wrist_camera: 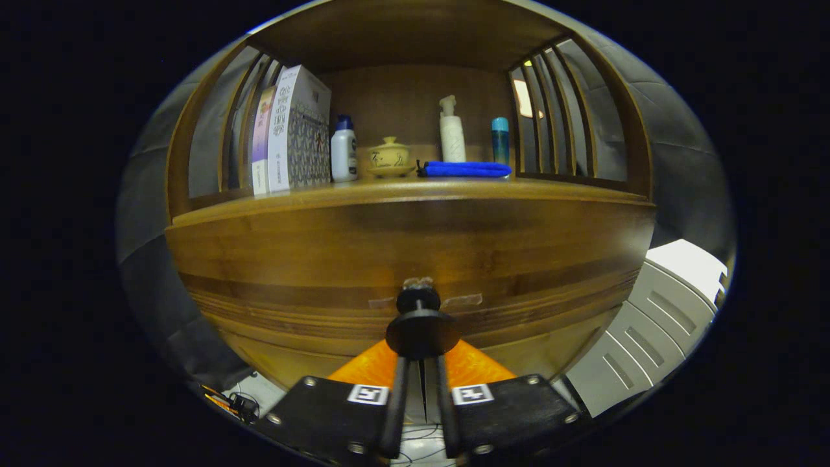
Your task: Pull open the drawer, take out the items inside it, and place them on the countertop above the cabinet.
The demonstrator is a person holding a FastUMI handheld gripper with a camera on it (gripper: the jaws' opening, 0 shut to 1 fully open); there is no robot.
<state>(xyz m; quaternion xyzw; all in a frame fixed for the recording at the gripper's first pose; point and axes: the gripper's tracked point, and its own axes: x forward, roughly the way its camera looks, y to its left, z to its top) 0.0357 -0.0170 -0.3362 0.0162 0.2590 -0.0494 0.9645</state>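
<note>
Hand-held gripper (421, 363) pinches the drawer knob (422, 331), fingers nearly together; a skewed pull could slip it off.

Books (292, 130) left on countertop (415, 192), bottles (452, 130) right, drawer (415, 259) below.

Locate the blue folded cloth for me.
In the gripper view, the blue folded cloth lies on the countertop, well beyond the fingers, in front of the white pump bottle, between the lidded ceramic pot and the teal bottle.
</note>
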